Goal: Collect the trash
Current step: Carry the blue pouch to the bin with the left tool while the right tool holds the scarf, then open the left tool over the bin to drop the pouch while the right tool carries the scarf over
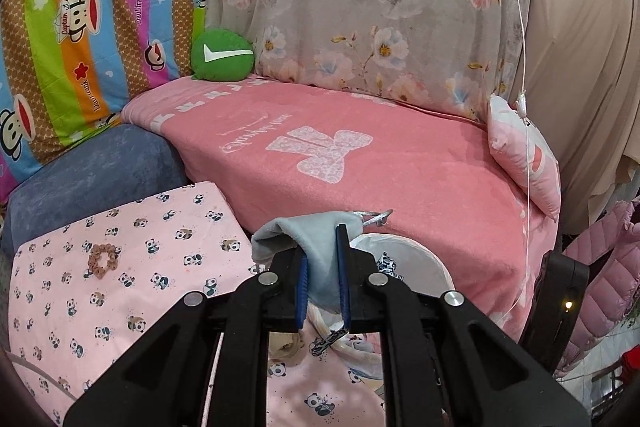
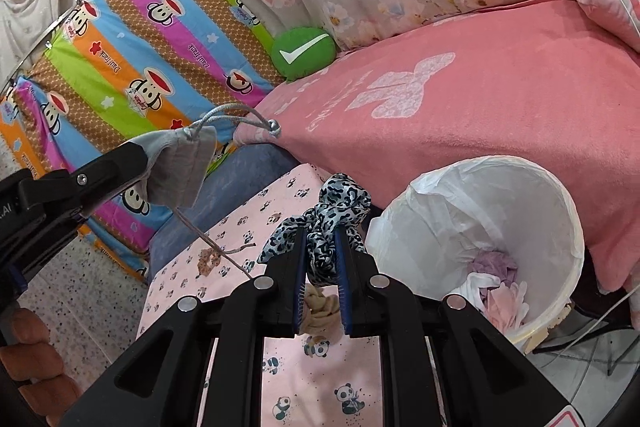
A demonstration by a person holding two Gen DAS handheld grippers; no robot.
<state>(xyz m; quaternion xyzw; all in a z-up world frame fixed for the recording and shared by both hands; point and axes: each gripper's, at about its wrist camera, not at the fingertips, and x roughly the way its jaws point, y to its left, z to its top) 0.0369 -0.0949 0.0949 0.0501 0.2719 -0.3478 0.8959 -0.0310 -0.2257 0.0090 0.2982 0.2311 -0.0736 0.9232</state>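
My left gripper (image 1: 323, 239) is shut on a grey drawstring pouch (image 1: 316, 247) and holds it in the air above the white-lined bin (image 1: 424, 255). The pouch also shows in the right wrist view (image 2: 180, 167), held up at the left with its cord dangling. My right gripper (image 2: 322, 243) is shut on a blue leopard-print scrunchie (image 2: 336, 203), held above the panda-print cloth (image 2: 320, 379) just left of the bin (image 2: 532, 211). The bin holds pink and purple scraps (image 2: 500, 283). A brown scrunchie (image 1: 105, 255) lies on the panda cloth.
A beige scrunchie (image 2: 320, 311) lies on the panda cloth under my right gripper. A pink blanket (image 1: 360, 155) covers the couch behind. A green check-mark cushion (image 1: 222, 55) and a pink pillow (image 1: 524, 155) sit on it. A blue-grey armrest (image 1: 92, 167) stands at the left.
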